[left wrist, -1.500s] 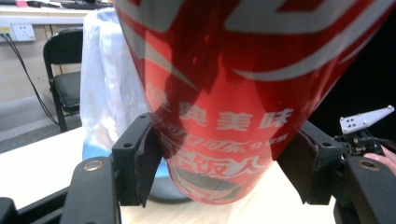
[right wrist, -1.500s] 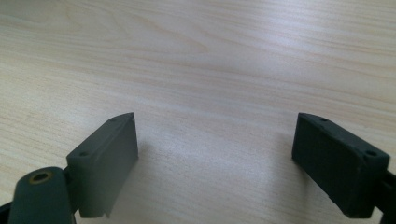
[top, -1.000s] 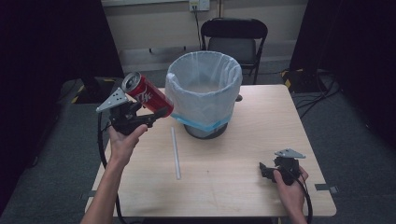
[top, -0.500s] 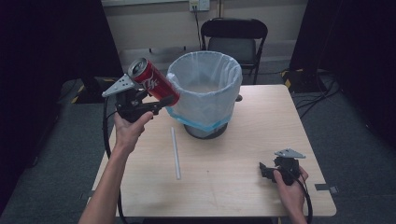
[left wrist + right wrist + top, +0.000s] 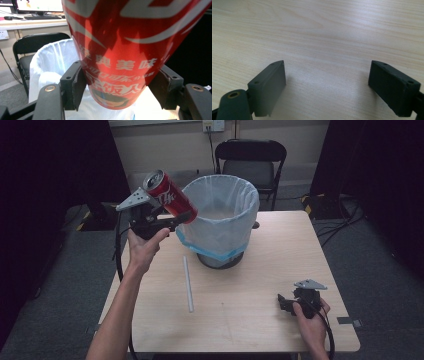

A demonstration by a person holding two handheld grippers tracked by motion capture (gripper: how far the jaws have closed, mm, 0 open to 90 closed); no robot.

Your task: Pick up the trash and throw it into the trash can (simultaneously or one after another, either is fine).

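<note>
Can point(image 5: 170, 196): red, tilted, lifted at the left rim of the bin, above the table.
Left gripper point(image 5: 117, 93): jaws pinching the can's lower end.
Bin point(image 5: 220, 237): white-lined, mid-table.
Right gripper point(image 5: 327, 87): jaws spread, nothing between them, low over the table point(image 5: 240, 320).

red can point(image 5: 125, 50) top cut off by frame edge, bin point(image 5: 50, 65) partly hidden behind can, chair point(image 5: 250, 160) legs hidden by bin

High view fixed above near edge, looking forward and down over whole surface point(image 5: 240, 320) toward lined bin point(image 5: 220, 220); left gripper view close behind red can point(image 5: 125, 50), facing bin too, shared with high view; right gripper view low, very close, facing bare wood of surface.
</note>
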